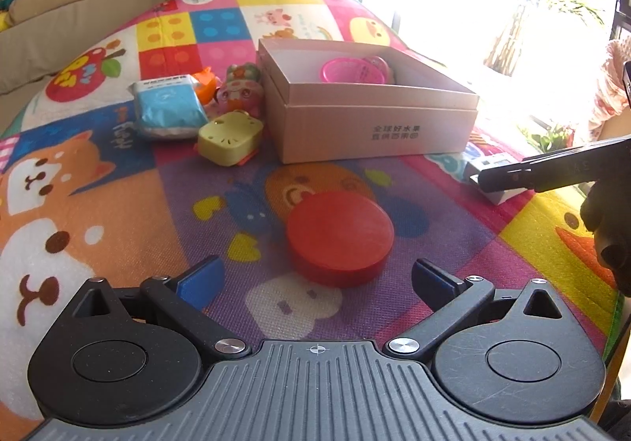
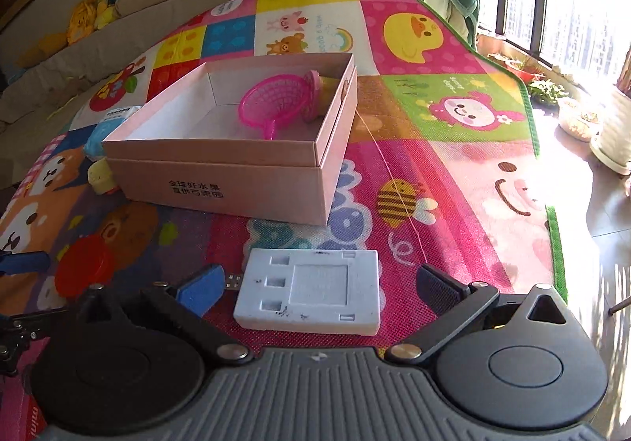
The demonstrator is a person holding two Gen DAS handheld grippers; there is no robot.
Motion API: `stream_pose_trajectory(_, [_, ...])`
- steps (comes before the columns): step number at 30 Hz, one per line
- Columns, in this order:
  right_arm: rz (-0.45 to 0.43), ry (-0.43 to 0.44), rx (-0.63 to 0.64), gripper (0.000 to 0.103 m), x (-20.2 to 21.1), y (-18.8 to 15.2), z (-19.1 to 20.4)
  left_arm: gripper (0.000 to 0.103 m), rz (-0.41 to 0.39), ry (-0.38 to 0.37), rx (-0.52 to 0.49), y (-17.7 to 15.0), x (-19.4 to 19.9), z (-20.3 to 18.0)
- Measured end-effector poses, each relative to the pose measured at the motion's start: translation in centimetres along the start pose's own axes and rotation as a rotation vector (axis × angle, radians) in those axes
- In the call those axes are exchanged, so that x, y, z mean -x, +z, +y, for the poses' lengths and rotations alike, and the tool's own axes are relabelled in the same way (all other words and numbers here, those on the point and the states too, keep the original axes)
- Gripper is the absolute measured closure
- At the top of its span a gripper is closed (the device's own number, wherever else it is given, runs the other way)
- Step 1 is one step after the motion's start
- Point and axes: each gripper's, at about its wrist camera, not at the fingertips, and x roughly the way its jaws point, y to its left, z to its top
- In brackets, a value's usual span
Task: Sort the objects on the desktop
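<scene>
Pink cardboard box (image 2: 221,169) sits open on the colourful play mat (image 2: 445,165) that covers the worktop; inside it lie a pink plastic net scoop (image 2: 276,102) and a small pink-topped toy (image 2: 315,86) at its far right corner. Left of the box, a blue packet (image 1: 167,108), a yellow-green toy (image 1: 230,137) and two small figure toys (image 1: 240,86) are clustered together. A red round lid (image 1: 339,238) rests flat on the mat, near the left tool (image 1: 315,277), whose jaws stand wide apart with the lid just beyond them, untouched. The right tool (image 2: 317,289) is also spread wide; the white flat adapter block (image 2: 311,291) lies on the mat between its fingers, with gaps on both sides, so nothing is gripped. Its metal plug points left toward the blue pad (image 2: 201,291).
</scene>
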Motion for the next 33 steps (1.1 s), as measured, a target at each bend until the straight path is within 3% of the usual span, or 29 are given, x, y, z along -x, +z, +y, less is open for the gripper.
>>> stream_pose_trajectory(4, [0.001, 0.016, 0.069, 0.000, -0.5, -0.3, 2.2, 0.000, 0.002, 0.005, -0.005, 0.0, 0.0, -0.2])
stream_pose_trajectory(6, [-0.014, -0.005, 0.125, 0.011, -0.5, -0.6, 3.4, 0.000, 0.003, 0.007, -0.007, 0.0, -0.1, -0.2])
stream_pose_trajectory(7, [-0.021, -0.018, 0.156, 0.012, -0.4, -0.9, 4.1, 0.000, 0.004, 0.009, -0.009, 0.0, -0.1, -0.3])
stream_pose_trajectory(13, [-0.030, 0.015, 0.195, 0.012, 1.4, -2.7, 5.7, 0.000, 0.020, 0.054, -0.032, 0.2, -0.3, -0.9])
stream_pose_trajectory(19, [-0.059, -0.028, 0.219, 0.011, 3.4, -5.1, 6.0, 0.000, 0.007, 0.109, -0.056, 1.5, -1.4, -1.8])
stream_pose_trajectory(22, [-0.069, -0.041, 0.239, 0.003, 3.7, -5.5, 6.2, 0.000, 0.013, 0.128, -0.097, 2.2, -2.4, -2.6])
stream_pose_trajectory(29, [-0.062, -0.013, 0.203, 0.003, 3.4, -5.3, 5.7, 0.000, 0.020, 0.136, -0.090, 2.6, -3.0, -2.6])
stream_pose_trajectory(31, [-0.058, -0.005, 0.190, 0.007, 3.3, -5.2, 5.7, 0.003, 0.014, 0.138, -0.097, 2.5, -2.8, -2.8])
stream_pose_trajectory(33, [-0.057, 0.002, 0.197, 0.012, 3.4, -5.2, 6.0, 0.019, 0.007, 0.123, -0.104, 2.4, -2.6, -2.9])
